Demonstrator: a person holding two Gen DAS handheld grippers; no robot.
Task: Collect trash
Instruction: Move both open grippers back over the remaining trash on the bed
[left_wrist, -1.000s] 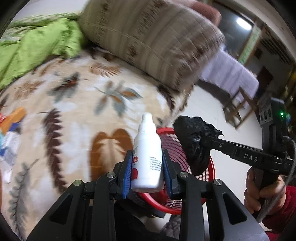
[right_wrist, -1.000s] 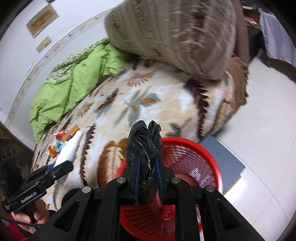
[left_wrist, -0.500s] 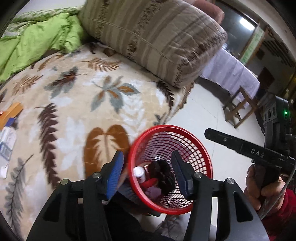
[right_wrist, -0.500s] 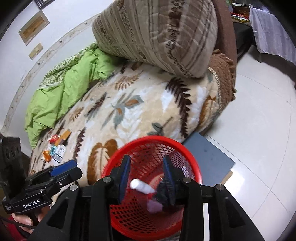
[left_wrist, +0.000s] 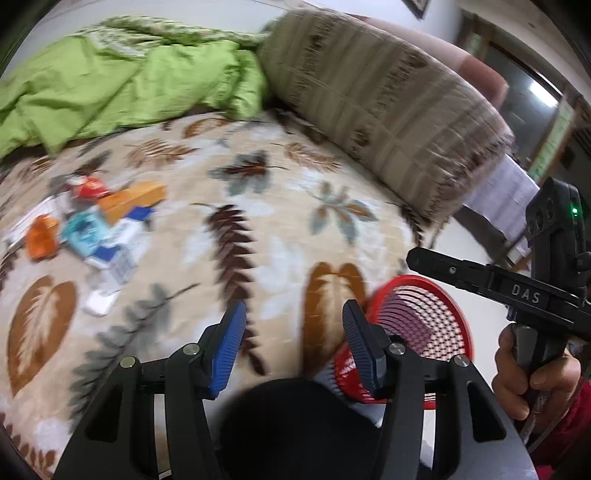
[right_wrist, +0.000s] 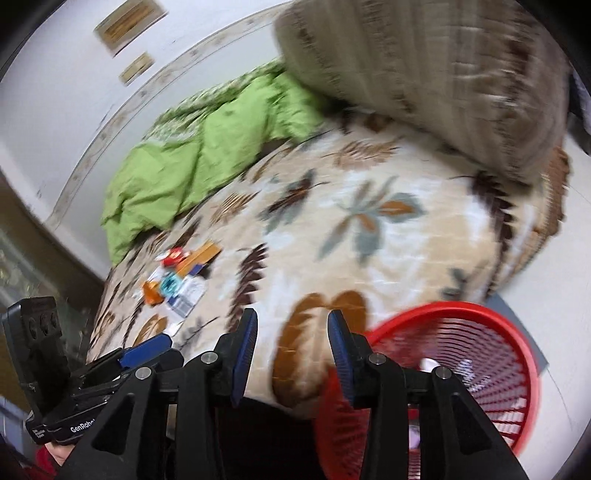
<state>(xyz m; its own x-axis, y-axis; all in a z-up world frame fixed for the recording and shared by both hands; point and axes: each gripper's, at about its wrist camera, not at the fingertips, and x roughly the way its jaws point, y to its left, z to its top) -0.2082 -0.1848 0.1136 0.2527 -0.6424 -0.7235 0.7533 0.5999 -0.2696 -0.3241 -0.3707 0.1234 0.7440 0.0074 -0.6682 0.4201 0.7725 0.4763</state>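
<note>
From my left wrist camera, my left gripper (left_wrist: 293, 341) is spread wide with nothing between its blue pads, hanging over the leaf-patterned blanket (left_wrist: 236, 206). Taking the red basket (left_wrist: 421, 328) as my landmark: it sits just right of the gripper's right finger, beside the blanket's edge. The litter pile (left_wrist: 92, 225), boxes and wrappers in orange, blue and white, lies well to the left of the basket on the blanket. My right gripper (left_wrist: 417, 258) reaches in above the basket from the right; from this side I cannot tell how its fingers stand. A green quilt (left_wrist: 122, 81) and a striped cushion (left_wrist: 384, 99) lie beyond the basket.

From my right wrist camera, my right gripper (right_wrist: 291, 341) is spread apart and empty. The red basket (right_wrist: 458, 314) is just to its lower right, something pale inside, blurred. The litter pile (right_wrist: 181, 277) sits well left of the basket, with my left gripper (right_wrist: 147, 347) below that pile.
</note>
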